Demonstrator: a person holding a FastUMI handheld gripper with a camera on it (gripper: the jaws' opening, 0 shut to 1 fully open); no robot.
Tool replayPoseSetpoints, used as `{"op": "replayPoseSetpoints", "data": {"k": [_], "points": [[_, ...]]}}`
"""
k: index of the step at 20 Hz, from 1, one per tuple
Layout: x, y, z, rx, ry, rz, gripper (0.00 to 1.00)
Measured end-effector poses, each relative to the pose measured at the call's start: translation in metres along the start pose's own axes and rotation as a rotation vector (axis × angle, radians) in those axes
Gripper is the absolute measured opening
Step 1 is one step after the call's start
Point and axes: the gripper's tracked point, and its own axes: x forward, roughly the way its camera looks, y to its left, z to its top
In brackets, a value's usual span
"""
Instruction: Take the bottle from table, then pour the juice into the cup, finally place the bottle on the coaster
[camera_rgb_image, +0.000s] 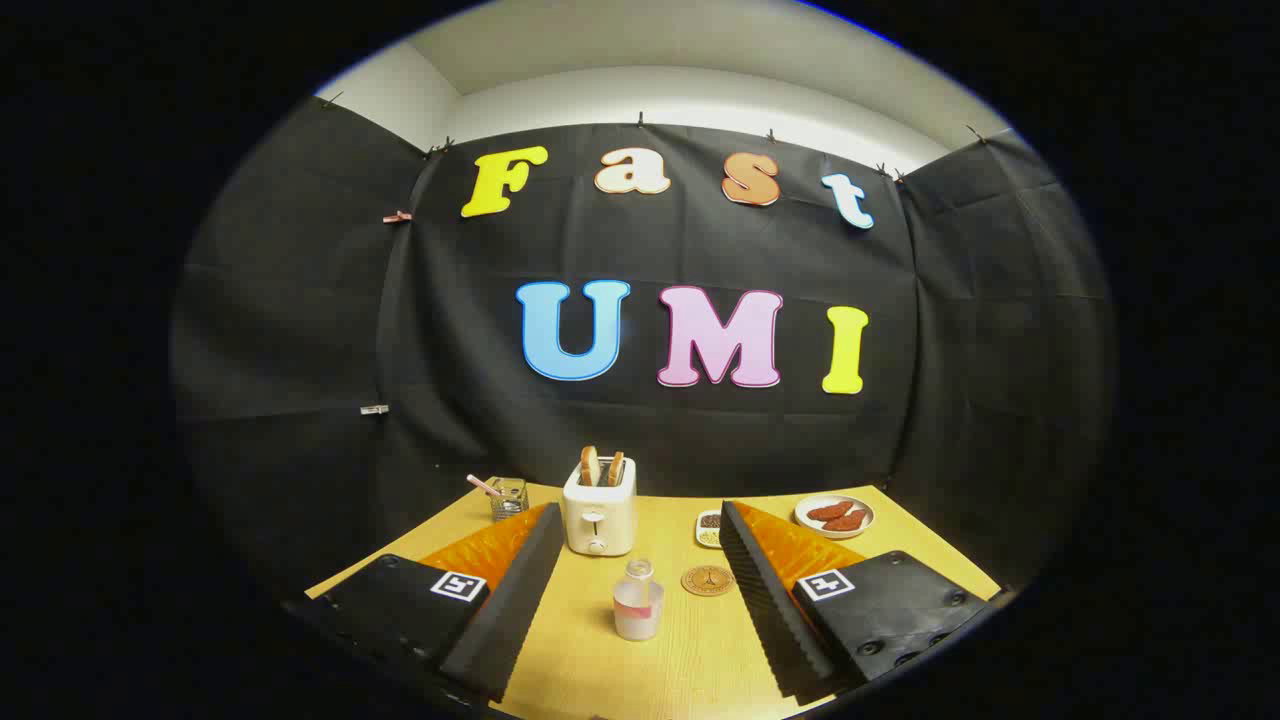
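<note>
Gripper (640, 600): fingers spread wide apart, holding nothing, low over the surface (700, 660).
Bottle (637, 600): small, clear, upright on the surface between the two fingers, touching neither; a pale band runs round its middle.
Coaster (708, 580): round, brown, flat on the surface just beside the bottle, towards the right finger and slightly farther away.
Toaster (599, 510): white, two slices of bread standing in its slots, beyond the bottle.
Glass cup (509, 497): clear, with a pink straw, beyond the left finger and beside the toaster.
Small dish (709, 528): holds dark and pale contents, beyond the coaster.
Plate (834, 516): white, carries reddish-brown food, beyond the right finger.
</note>
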Motion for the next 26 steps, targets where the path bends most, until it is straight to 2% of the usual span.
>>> {"op": "replayPoseSetpoints", "data": {"k": [10, 15, 21, 26], "points": [[0.0, -0.005, -0.004, -0.026, 0.013, 0.004, 0.97], [0.0, 0.004, -0.019, -0.023, 0.039, 0.04, 0.97], [0.01, 0.002, -0.016, 0.019, 0.025, -0.002, 0.97], [0.018, 0.011, -0.022, -0.023, 0.033, -0.005, 0.97]]}}
